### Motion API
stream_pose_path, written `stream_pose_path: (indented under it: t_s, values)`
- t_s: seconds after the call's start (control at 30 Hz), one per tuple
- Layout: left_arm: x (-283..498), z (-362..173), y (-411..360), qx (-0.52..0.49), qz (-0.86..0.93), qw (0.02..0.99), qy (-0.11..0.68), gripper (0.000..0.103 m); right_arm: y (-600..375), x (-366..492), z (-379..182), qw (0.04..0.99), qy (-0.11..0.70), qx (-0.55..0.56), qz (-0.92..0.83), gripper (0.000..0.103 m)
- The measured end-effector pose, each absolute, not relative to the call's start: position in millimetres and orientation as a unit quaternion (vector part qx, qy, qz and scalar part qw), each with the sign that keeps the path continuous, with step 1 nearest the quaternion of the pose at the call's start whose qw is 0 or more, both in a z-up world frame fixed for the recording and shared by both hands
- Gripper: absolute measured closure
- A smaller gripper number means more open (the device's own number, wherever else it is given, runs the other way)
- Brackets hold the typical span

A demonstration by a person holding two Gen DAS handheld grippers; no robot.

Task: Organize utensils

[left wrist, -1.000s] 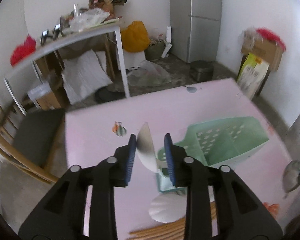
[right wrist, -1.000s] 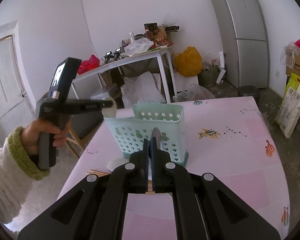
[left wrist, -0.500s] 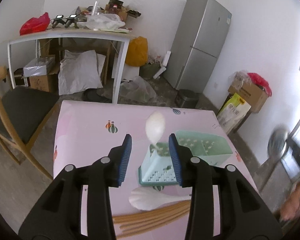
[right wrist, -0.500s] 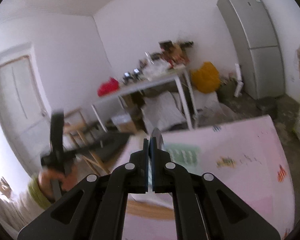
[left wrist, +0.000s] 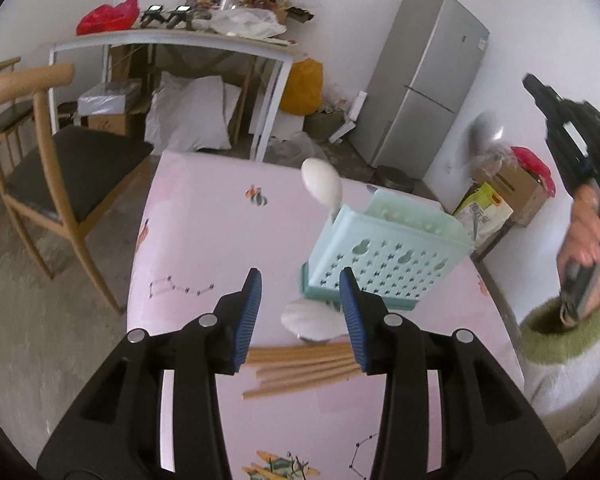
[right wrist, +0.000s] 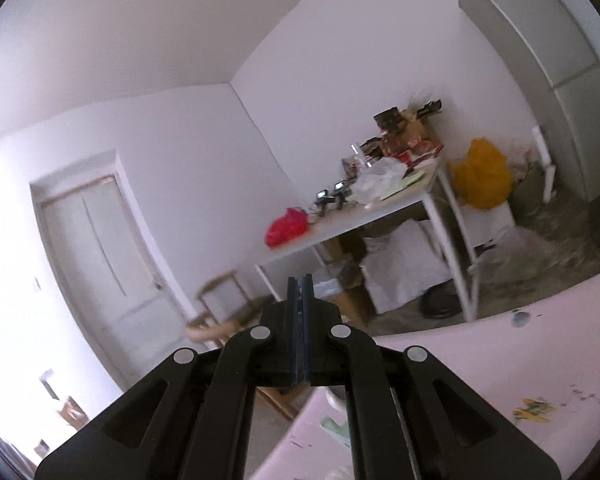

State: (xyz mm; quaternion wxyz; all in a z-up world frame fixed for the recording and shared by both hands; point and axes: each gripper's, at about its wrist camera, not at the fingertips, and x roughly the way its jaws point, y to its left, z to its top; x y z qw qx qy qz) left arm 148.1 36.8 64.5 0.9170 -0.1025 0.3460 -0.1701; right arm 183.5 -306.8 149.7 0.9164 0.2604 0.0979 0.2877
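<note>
One white plastic spoon (left wrist: 322,188) is stood in the mint perforated plastic utensil basket (left wrist: 384,258) near the pink tabletop's (left wrist: 204,224) far edge, so the left gripper (left wrist: 300,316) is spread, empty. Wooden chopsticks (left wrist: 300,368) are left lying nearer; the right gripper (right wrist: 299,300) is pressed together, whether on anything cannot be told.

Left wrist view angled down, close over pink table (left wrist: 188,248), right wrist view level toward cluttered desk (right wrist: 364,220), shared.

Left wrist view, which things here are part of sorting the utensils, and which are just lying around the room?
Part of the job:
- mint utensil caddy
- white spoon standing in it
- second white spoon lying on the table
- wooden chopsticks
- metal spoon, blurred, in the right gripper

Just lying about:
- wooden chair
- fridge
- cluttered white side table
- yellow bag
</note>
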Motion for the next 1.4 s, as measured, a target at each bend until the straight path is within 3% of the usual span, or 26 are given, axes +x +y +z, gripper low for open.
stream_pose_path:
  t_s: [0.57,0.9,0.97,1.03,1.1,1.4]
  values:
    - [151.7,48.2,32.7,-0.112,-0.169,0.908,0.368,0.065,-323.6,163.1,97.1,0.915,0.168,0.279,0.239,0.101]
    - [147.0,43.1,33.5,-0.109,-0.157,0.908,0.373,0.065,-295.5,152.6,88.5,0.919,0.225,0.223,0.237,0.099]
    - [144.9,41.6,33.6,-0.102,-0.152,0.91,0.372,0.065,-283.6,149.5,84.4,0.92,0.239,0.203,0.237,0.096]
    - [143.3,39.8,33.1,-0.093,-0.147,0.912,0.373,0.065,-271.4,145.4,79.1,0.921,0.253,0.183,0.234,0.078]
    - [142.5,37.7,33.8,-0.088,-0.144,0.912,0.374,0.065,-259.1,138.5,73.5,0.922,0.262,0.164,0.231,0.068]
    - [141.7,21.4,32.6,-0.08,-0.139,0.907,0.39,0.065,-237.1,108.2,26.1,0.91,0.34,0.139,0.193,0.058]
